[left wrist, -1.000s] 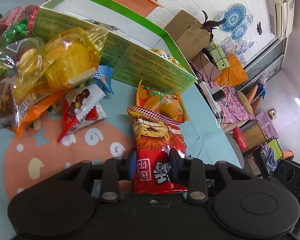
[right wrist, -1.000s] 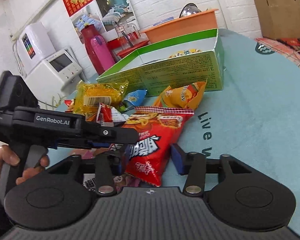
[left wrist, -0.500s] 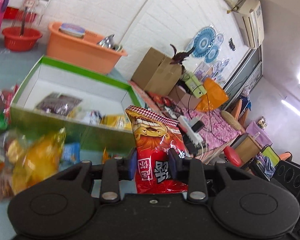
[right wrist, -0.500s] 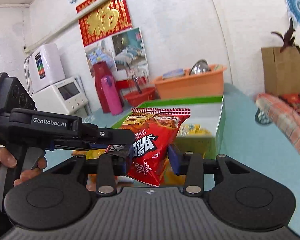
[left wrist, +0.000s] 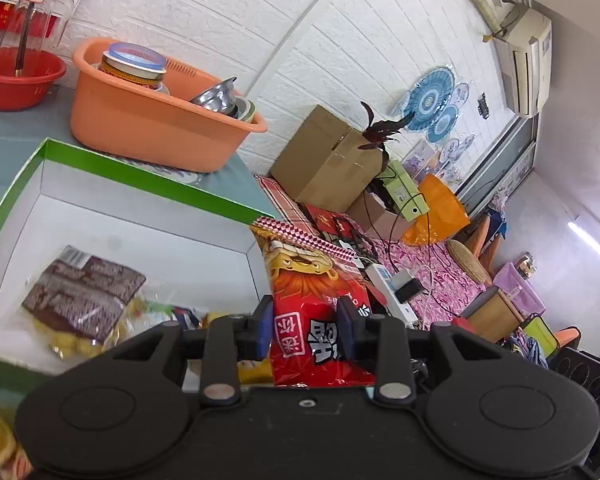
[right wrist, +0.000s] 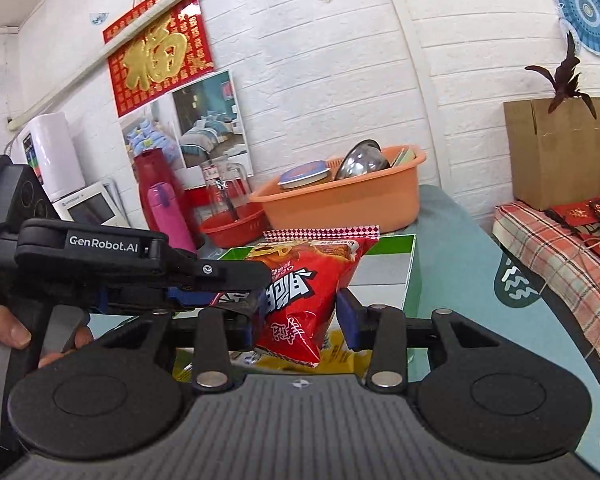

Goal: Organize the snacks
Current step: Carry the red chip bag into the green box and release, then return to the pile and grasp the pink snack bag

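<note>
Above the green-rimmed cardboard box, the left gripper pinches a glossy, crinkled red snack bag. Its zigzag-edged top stands upright. Spread wide, the right gripper grips nothing.

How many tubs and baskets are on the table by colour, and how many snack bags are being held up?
Orange plastic tub: 1
Round red plastic basket: 1
Red crinkly snack bag shut in the left gripper: 1
Total: 3
</note>
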A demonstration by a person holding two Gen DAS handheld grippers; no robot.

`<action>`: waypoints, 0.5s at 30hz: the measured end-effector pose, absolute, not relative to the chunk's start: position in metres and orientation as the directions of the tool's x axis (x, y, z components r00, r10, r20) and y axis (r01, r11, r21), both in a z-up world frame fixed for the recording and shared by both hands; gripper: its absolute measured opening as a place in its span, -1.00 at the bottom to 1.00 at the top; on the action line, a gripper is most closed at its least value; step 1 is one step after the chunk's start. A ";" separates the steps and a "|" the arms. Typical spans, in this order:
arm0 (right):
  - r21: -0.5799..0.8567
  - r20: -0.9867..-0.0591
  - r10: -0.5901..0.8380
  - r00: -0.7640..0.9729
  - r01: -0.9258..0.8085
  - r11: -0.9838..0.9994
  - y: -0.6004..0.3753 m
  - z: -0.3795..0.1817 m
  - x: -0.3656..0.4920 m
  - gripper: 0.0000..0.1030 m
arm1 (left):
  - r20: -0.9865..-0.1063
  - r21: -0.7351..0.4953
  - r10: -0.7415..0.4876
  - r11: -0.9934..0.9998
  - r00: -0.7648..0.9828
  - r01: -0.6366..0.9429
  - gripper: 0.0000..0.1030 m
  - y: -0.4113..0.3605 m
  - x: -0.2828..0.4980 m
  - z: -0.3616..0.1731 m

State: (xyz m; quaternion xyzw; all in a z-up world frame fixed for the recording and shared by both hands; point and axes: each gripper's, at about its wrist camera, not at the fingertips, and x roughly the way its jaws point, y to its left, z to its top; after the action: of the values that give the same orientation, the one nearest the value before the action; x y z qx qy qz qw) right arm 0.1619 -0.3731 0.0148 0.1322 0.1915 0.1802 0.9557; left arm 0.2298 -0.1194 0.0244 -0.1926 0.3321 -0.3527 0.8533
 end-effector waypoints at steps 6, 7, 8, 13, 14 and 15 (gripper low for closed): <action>0.308 -0.349 0.386 0.854 -0.285 0.908 -0.374 0.003 0.188 0.30 | -0.464 -0.574 -0.718 0.690 0.518 0.441 -0.38 -0.125 0.260 0.011; 0.301 -0.353 0.383 0.853 -0.284 0.910 -0.373 0.001 0.191 0.29 | -0.472 -0.571 -0.713 0.695 0.518 0.437 -0.38 -0.126 0.263 0.009; 0.290 -0.358 0.379 0.853 -0.284 0.914 -0.372 -0.002 0.193 0.26 | -0.480 -0.566 -0.709 0.701 0.517 0.434 -0.38 -0.128 0.267 0.006; 0.228 -0.383 0.345 0.857 -0.274 0.934 -0.367 -0.015 0.200 0.44 | -0.527 -0.539 -0.663 0.745 0.532 0.394 1.00 -0.129 0.278 -0.007; 0.217 -0.381 0.333 0.863 -0.267 0.939 -0.367 -0.015 0.198 0.76 | -0.530 -0.535 -0.654 0.752 0.540 0.385 1.00 -0.127 0.277 -0.007; 0.211 -0.374 0.325 0.869 -0.262 0.942 -0.369 -0.014 0.195 1.00 | -0.527 -0.531 -0.647 0.757 0.551 0.381 1.00 -0.125 0.274 -0.006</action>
State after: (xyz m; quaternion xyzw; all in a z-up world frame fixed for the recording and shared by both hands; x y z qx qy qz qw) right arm 0.1949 -0.3686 -0.0139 0.0768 0.2060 0.1523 0.9636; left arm 0.2740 -0.1249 -0.0063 -0.1804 0.3683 -0.2980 0.8620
